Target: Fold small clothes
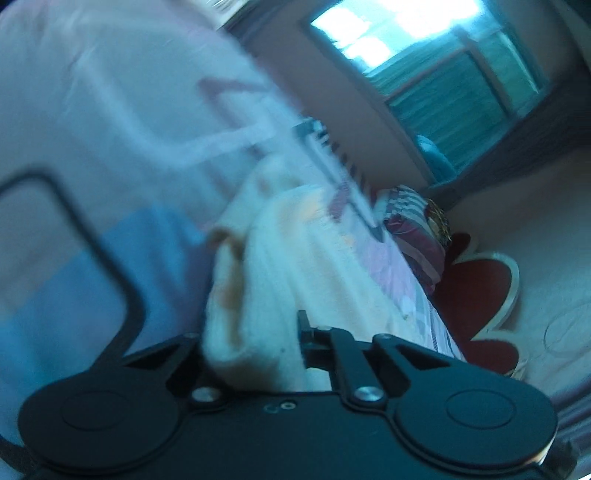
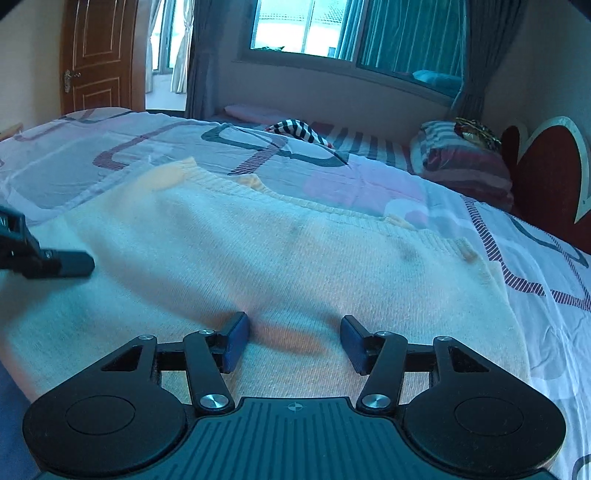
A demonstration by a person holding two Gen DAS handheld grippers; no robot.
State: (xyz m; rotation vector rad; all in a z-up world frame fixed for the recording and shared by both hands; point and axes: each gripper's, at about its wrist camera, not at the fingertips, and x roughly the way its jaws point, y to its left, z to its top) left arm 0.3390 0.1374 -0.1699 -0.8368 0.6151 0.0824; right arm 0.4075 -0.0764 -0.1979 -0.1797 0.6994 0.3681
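Only the R wrist view shows us the whole cream sweater (image 2: 280, 266) flat on bedspread (image 2: 147, 147). L gripper (image 1: 258, 332) clenched on sweater fold; R gripper (image 2: 293, 339) part-open, cloth between pads, not pinched.

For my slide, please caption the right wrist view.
Right gripper open over a cream knit sweater on the bed.

A home bedroom: a bed (image 2: 369, 177) with patterned sheet, striped pillow (image 2: 461, 162), curtained window (image 2: 351, 29) and wooden door (image 2: 96, 55).

No legible txt, labels or nos. anywhere.
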